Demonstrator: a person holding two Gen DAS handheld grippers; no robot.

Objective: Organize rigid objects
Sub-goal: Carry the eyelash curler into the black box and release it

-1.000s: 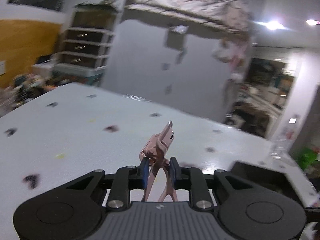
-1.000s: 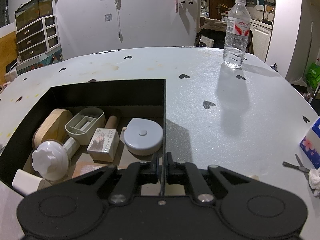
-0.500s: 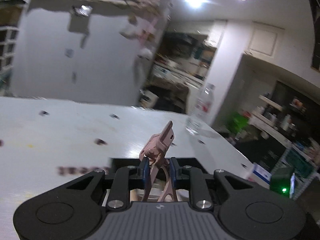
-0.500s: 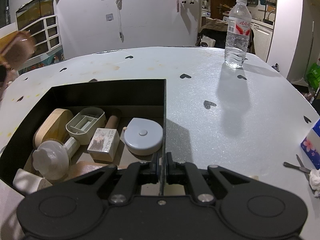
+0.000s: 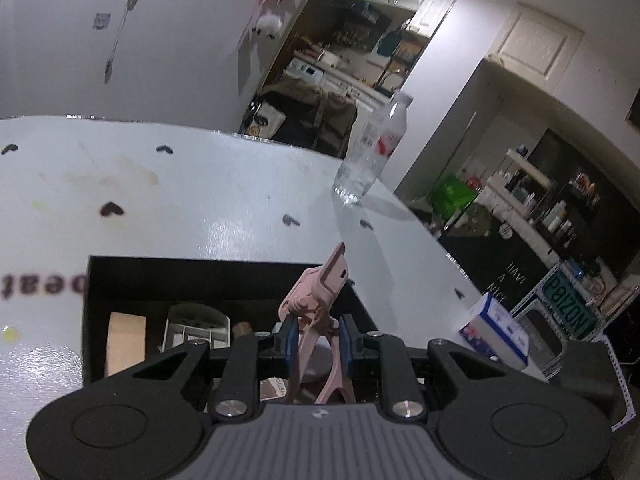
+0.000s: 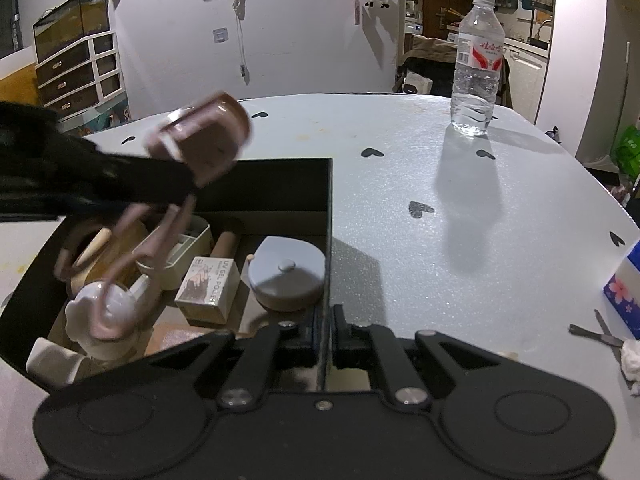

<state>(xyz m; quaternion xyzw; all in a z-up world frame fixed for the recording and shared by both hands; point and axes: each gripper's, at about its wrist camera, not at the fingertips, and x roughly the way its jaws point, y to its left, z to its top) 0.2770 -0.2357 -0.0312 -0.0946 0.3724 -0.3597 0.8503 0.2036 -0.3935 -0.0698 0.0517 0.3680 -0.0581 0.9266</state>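
My left gripper (image 5: 316,339) is shut on a pink eyelash curler (image 5: 320,292) and holds it above the black box (image 5: 224,276). In the right wrist view the curler (image 6: 192,148) shows blurred over the box's left half, with its handles hanging down. My right gripper (image 6: 326,330) is shut on the box's right wall (image 6: 329,216). Inside the box lie a round grey case (image 6: 286,272), a small gel polish carton (image 6: 208,286), a white flower-shaped knob (image 6: 102,312), a cream tray (image 6: 180,248) and a wooden piece (image 6: 104,248).
A water bottle (image 6: 476,64) stands at the table's far right. A blue floral tissue pack (image 6: 626,284), small scissors (image 6: 596,334) and a white wad (image 6: 632,360) lie at the right edge. The grey table (image 6: 440,220) carries black heart marks.
My left gripper has swung right with the eyelash curler, from open table to above the box, and now enters the right wrist view. My right gripper has stayed on the box wall.
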